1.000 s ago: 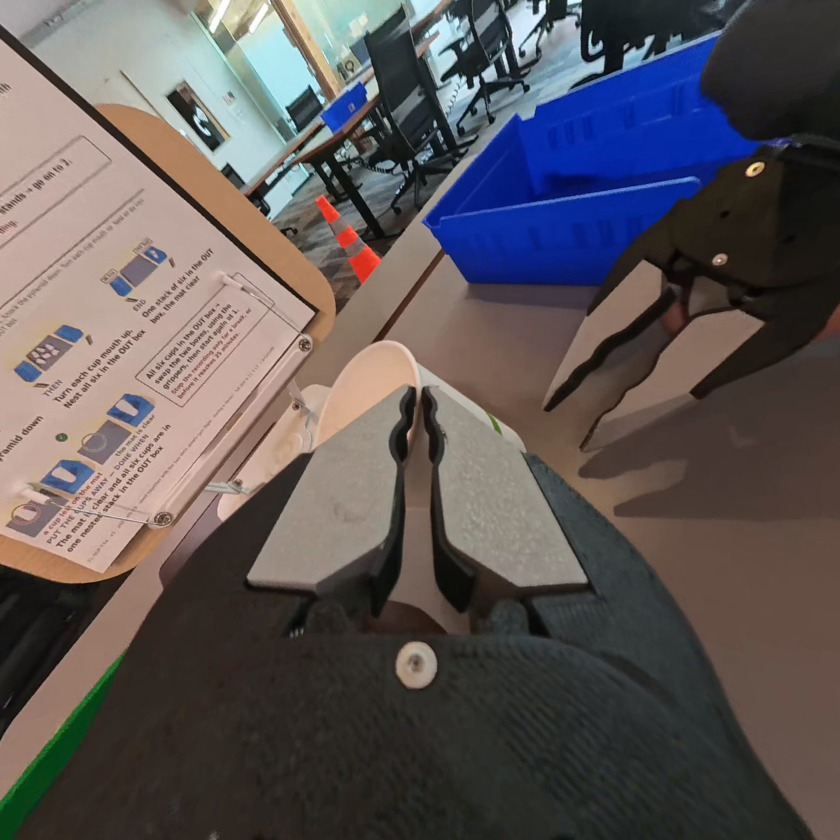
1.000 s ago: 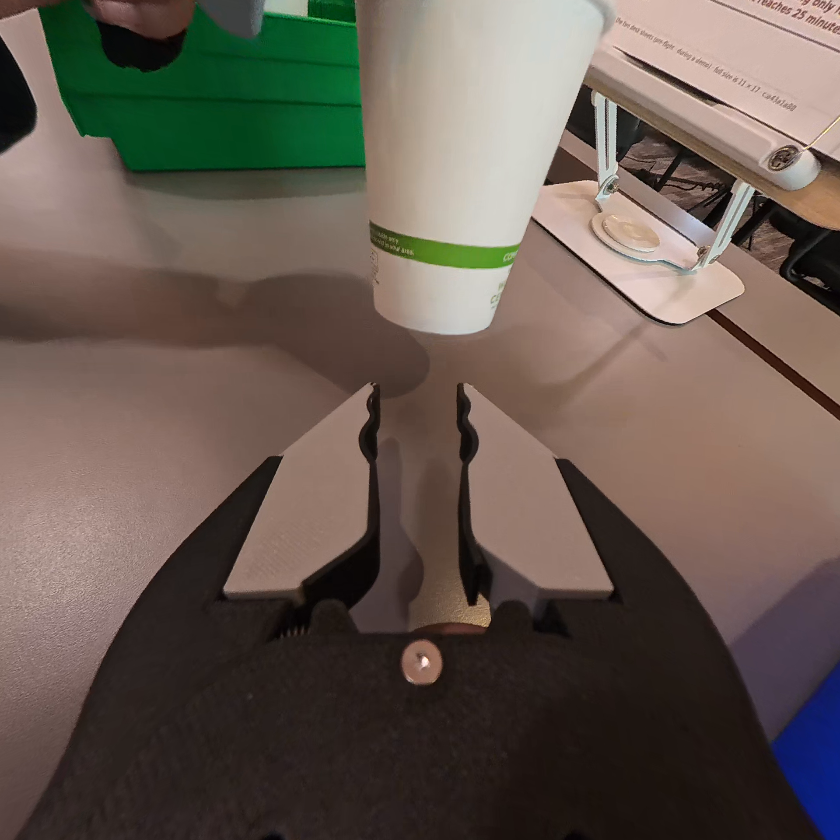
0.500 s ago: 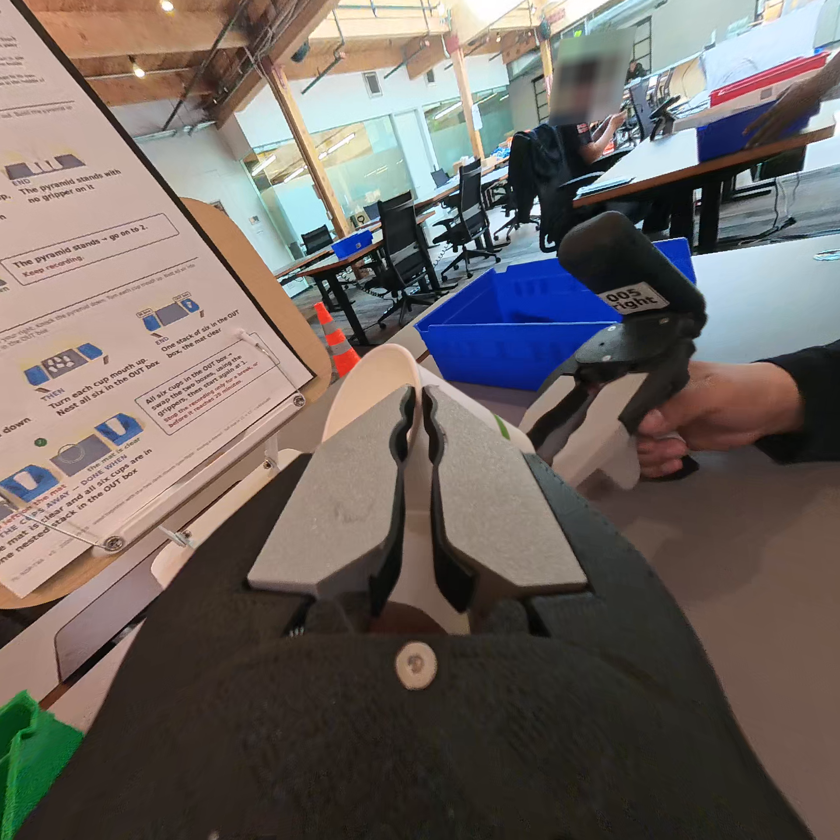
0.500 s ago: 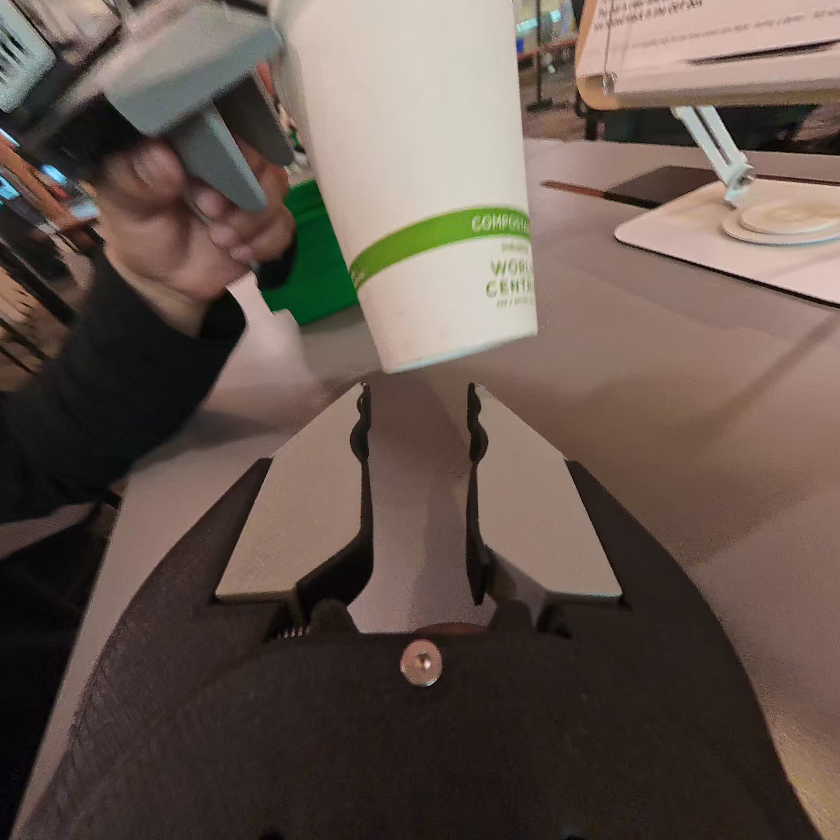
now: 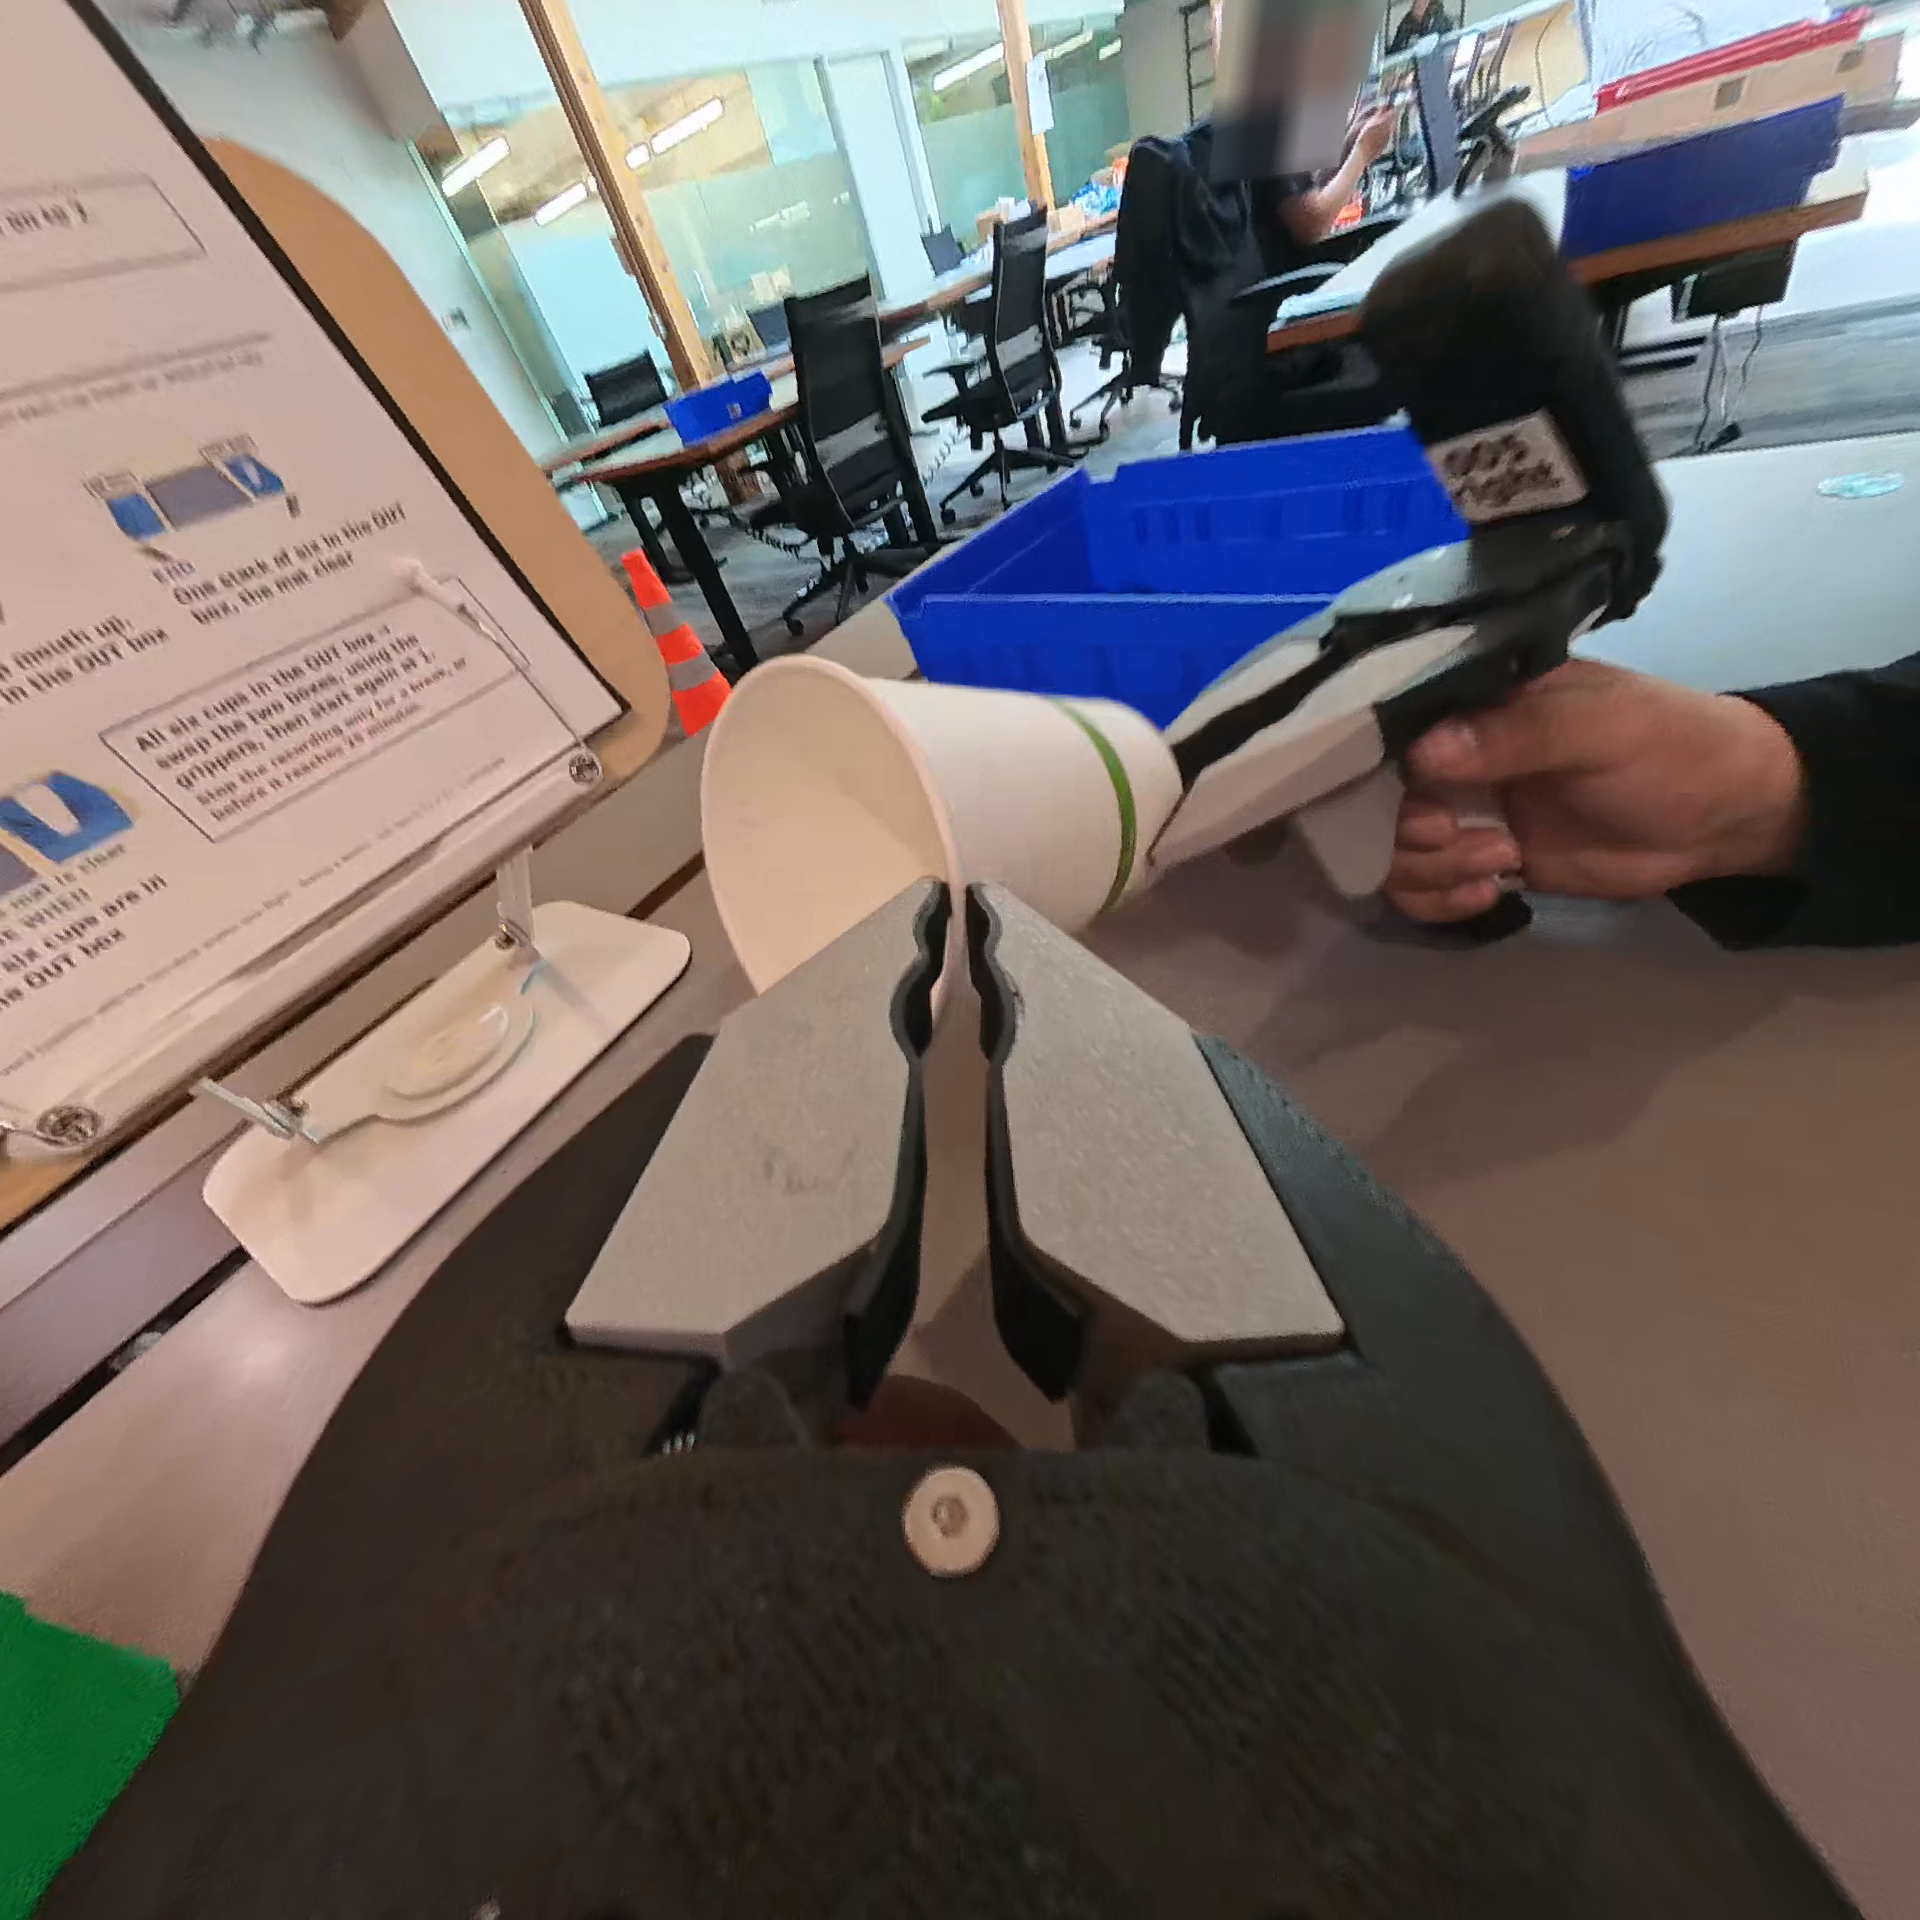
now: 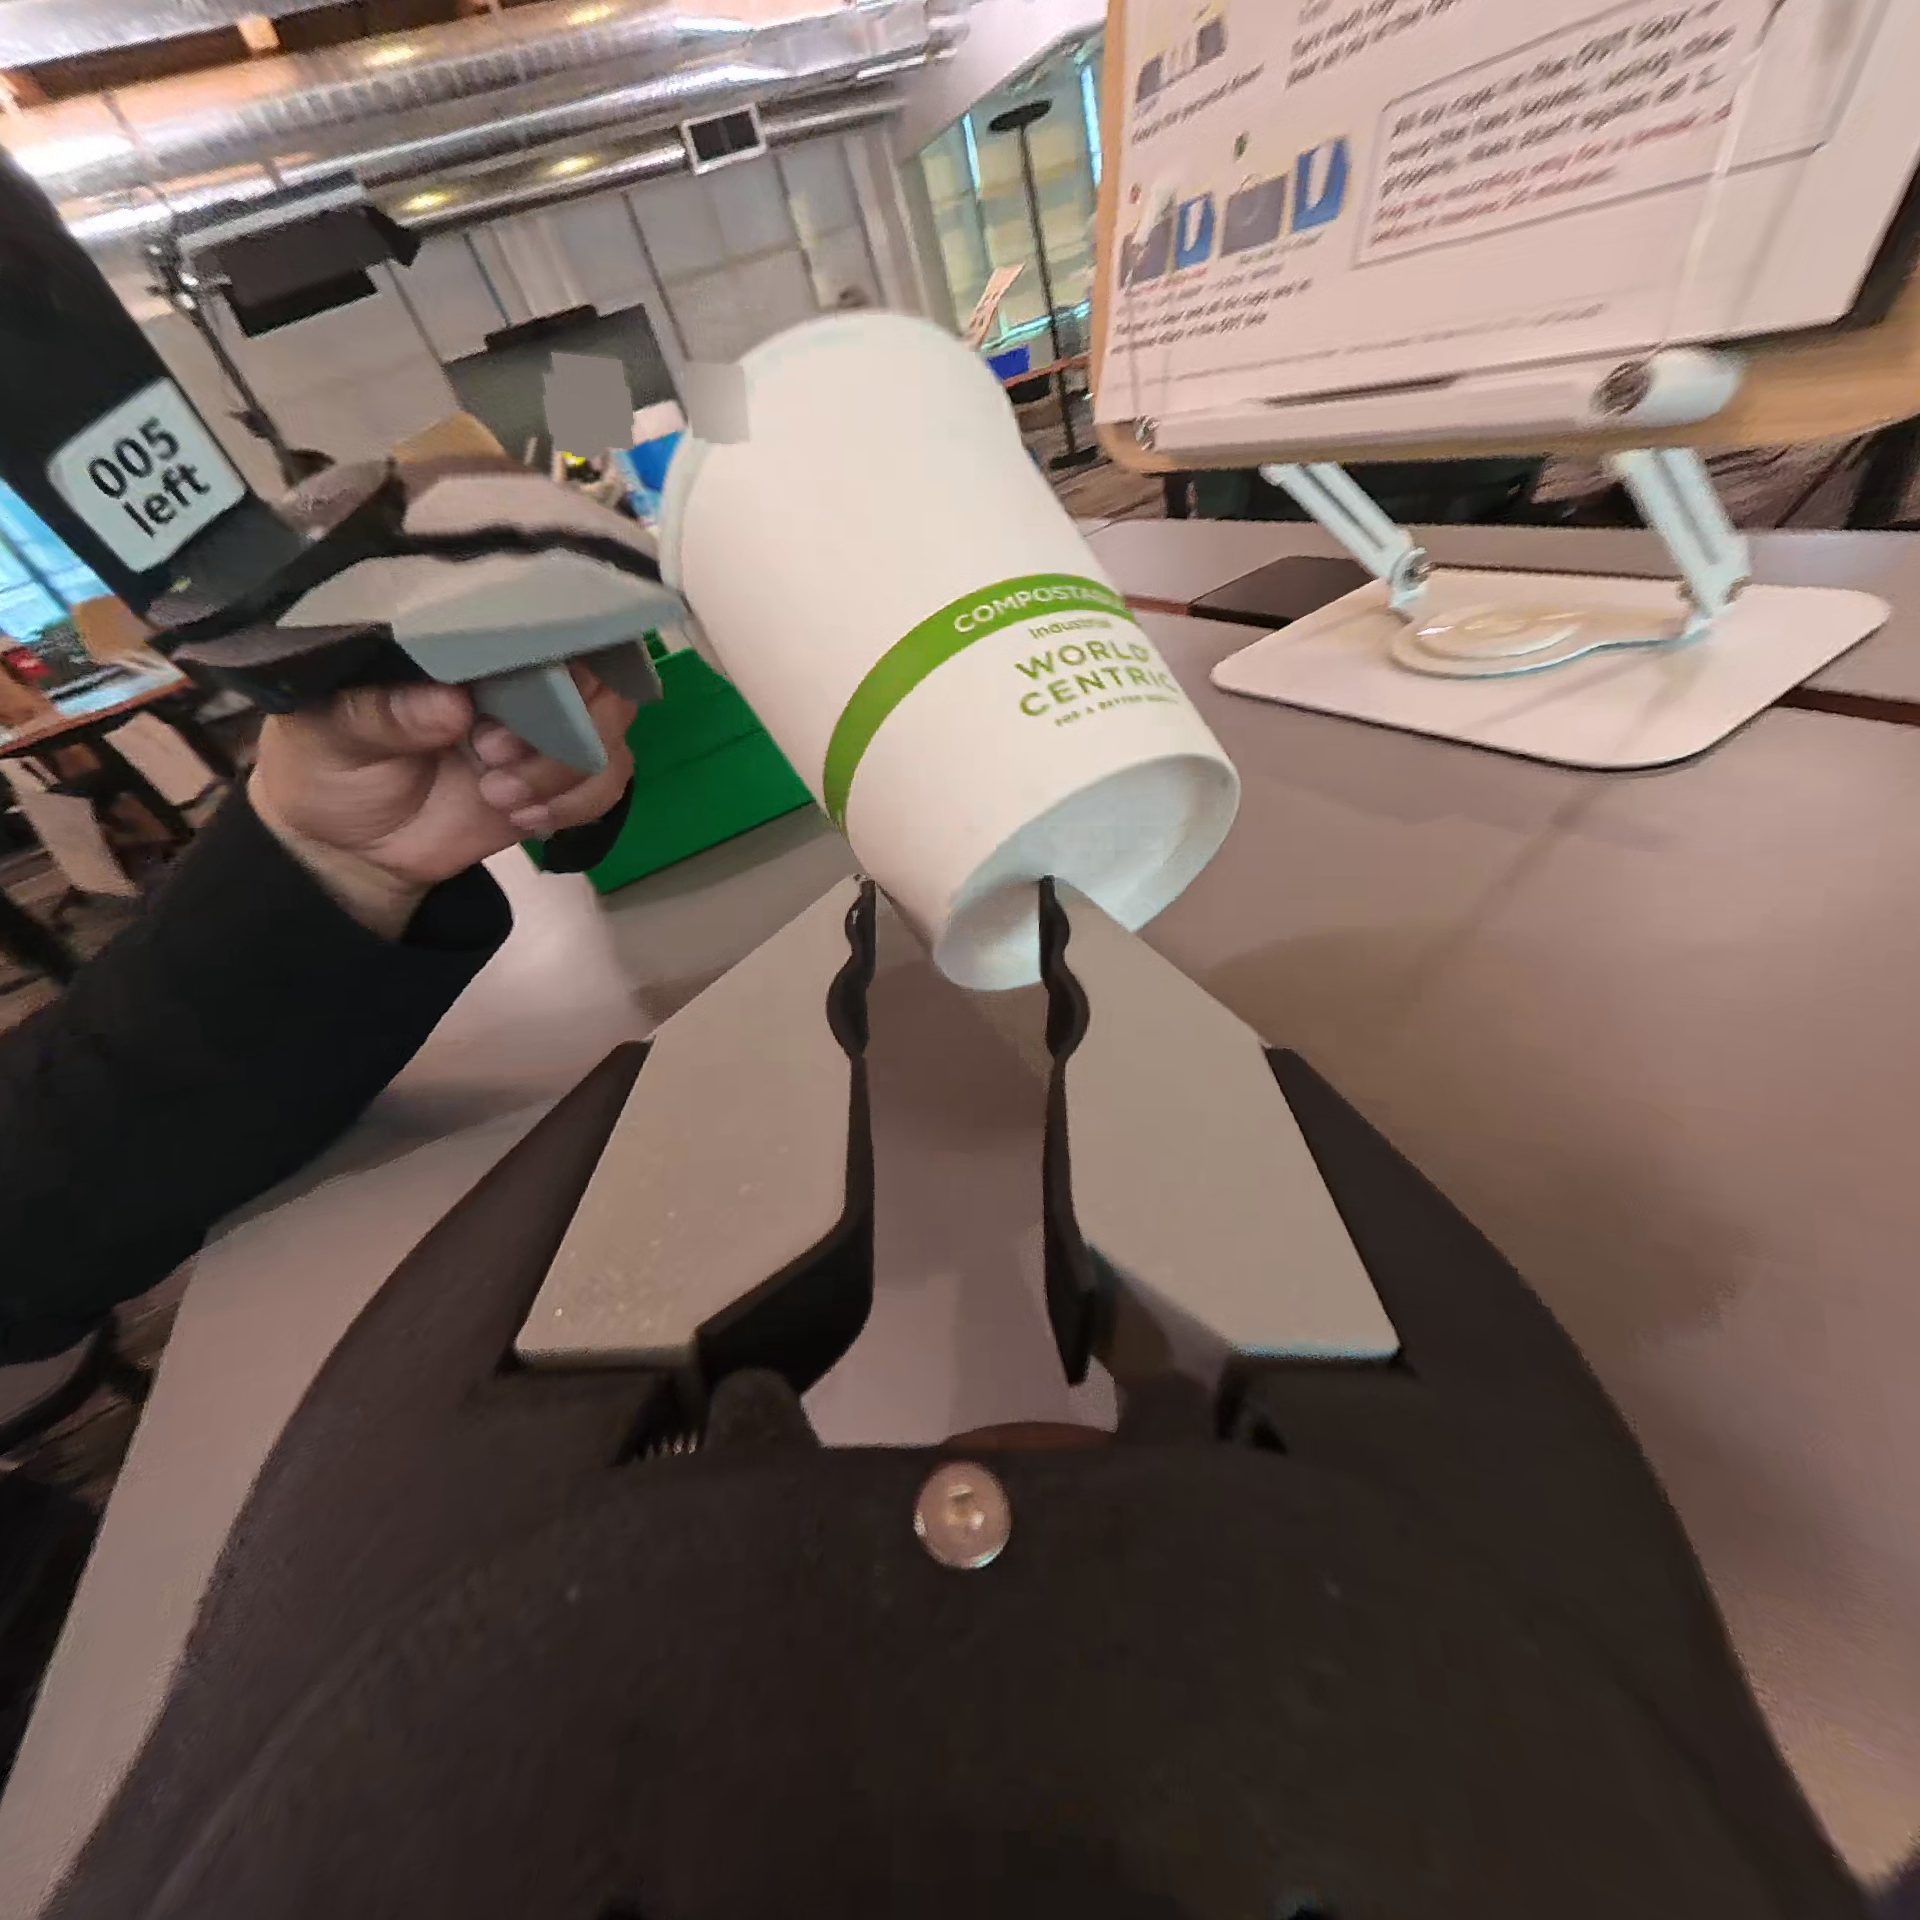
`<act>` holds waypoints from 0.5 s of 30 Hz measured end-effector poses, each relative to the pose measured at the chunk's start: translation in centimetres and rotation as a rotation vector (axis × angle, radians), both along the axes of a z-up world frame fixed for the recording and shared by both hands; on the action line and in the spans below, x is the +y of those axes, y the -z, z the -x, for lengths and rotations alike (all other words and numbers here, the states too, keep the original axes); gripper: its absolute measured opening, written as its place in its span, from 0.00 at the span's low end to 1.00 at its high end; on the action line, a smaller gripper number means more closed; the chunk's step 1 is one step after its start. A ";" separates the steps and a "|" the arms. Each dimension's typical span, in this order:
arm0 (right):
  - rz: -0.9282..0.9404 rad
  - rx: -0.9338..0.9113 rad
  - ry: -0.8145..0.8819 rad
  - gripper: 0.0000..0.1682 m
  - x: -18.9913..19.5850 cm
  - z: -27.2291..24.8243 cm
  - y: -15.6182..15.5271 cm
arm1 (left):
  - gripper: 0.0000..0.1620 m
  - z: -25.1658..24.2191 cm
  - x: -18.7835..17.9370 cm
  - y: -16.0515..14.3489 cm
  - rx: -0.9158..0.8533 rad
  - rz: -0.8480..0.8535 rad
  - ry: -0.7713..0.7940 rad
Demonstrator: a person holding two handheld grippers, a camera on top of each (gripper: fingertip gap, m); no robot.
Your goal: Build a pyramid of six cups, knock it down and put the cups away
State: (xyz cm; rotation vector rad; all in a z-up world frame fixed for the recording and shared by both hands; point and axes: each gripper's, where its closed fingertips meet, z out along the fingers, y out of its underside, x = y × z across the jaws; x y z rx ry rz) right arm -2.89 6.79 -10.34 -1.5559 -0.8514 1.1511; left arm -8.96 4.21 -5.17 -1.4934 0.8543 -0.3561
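A white paper cup with a green band hangs tilted in the air above the grey table, mouth toward the left gripper. My left gripper is shut on the cup's rim. In the right wrist view the cup points its recessed bottom at my right gripper. That gripper is open, with its fingertips on either side of the cup's bottom edge. The right gripper also shows in the left wrist view at the cup's base, and the left gripper in the right wrist view. No other cups are in view.
A blue bin stands on the table behind the cup. A green bin stands on the far side behind the left hand. An instruction board on a white stand is at the table's edge. Office desks and chairs lie beyond.
The left gripper has tipped the cup from hanging bottom-down to lying tilted. The right gripper has closed in on the cup's bottom, and its fingers have narrowed slightly.
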 end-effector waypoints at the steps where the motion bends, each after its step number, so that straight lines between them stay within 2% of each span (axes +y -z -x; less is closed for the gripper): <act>1: -0.022 -0.001 0.021 0.17 0.2 -0.3 -0.3 | 0.00 0.2 0.2 0.6 0.010 0.023 -0.006; 9: -0.116 0.014 0.116 0.26 0.9 -1.7 -2.0 | 0.01 -0.8 1.7 6.7 0.135 0.204 -0.008; 15: -0.164 0.015 0.152 0.32 1.0 -2.2 -2.7 | 0.00 -2.9 1.3 8.9 0.213 0.245 0.029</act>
